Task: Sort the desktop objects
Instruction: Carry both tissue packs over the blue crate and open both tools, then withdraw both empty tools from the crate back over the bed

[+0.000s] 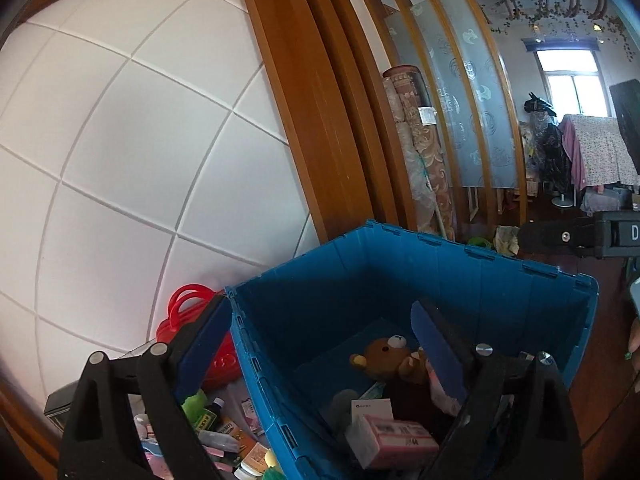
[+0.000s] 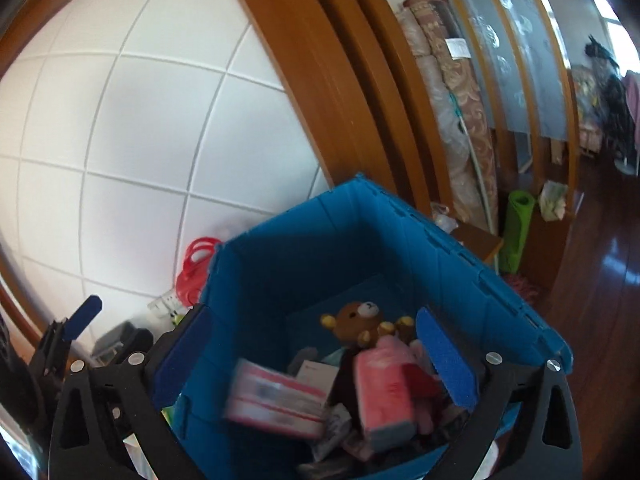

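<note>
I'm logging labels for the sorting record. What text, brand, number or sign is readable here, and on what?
"D": white letter on the black device at the right edge of the left wrist view; the rest is cut off.
Pink-and-white box in the blue crate: print too blurred.
White card: small print, unreadable.
Bottles and packets beside the crate: labels too small.
Tag on the rolled rugs: unreadable.

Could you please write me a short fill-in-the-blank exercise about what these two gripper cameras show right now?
1. The brown teddy bear lies inside the ____ crate.
2. The left gripper is wide ____ and holds nothing.
3. Outside the crate, against the white tiled wall, stands a ____ handled case.
4. The floor to the right is dark, glossy ____.

Missing words: blue; open; red; wood
</note>
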### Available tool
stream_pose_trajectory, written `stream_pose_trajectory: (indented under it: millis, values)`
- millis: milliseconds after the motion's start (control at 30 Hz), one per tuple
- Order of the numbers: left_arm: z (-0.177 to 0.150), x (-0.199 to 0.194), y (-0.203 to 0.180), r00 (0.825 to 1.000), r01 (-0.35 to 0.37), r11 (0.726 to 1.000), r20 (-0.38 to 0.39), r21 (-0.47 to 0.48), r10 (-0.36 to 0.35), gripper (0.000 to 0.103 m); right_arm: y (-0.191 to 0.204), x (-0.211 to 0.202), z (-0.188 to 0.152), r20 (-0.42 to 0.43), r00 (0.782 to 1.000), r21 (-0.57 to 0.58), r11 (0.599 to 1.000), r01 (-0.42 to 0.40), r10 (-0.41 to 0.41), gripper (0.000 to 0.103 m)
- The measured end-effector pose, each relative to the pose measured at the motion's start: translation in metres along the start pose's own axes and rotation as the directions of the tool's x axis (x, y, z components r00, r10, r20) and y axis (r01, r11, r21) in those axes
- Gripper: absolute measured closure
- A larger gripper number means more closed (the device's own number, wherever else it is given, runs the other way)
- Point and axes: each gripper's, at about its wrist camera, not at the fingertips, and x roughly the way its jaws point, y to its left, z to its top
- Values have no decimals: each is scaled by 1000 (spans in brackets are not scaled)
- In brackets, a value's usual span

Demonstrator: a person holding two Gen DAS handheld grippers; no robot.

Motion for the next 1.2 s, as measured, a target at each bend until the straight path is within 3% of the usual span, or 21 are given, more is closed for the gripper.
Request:
stream_pose_trajectory:
  millis: [200,500,700,1200]
  values:
    - [-1,2,-3,999,-38,999,-2,-5,38,9,-16,-6,0,2,1000,23,999,-29,29,0]
    - [-16,-3,1,997,-70,996,-34,-54,68,9,-4,-15,-28,-28,998,-35,997,-64,63,0]
    - [-36,-23,11,990,-132,988,-51,-85,128,8,8,-21,-49,-42,995,-86,992,-96,93,0]
    - [-112,-74,73,936,-335,930,-165,-150,310,8,80,-19,-96,-110,962,-229,935,-269,250,0]
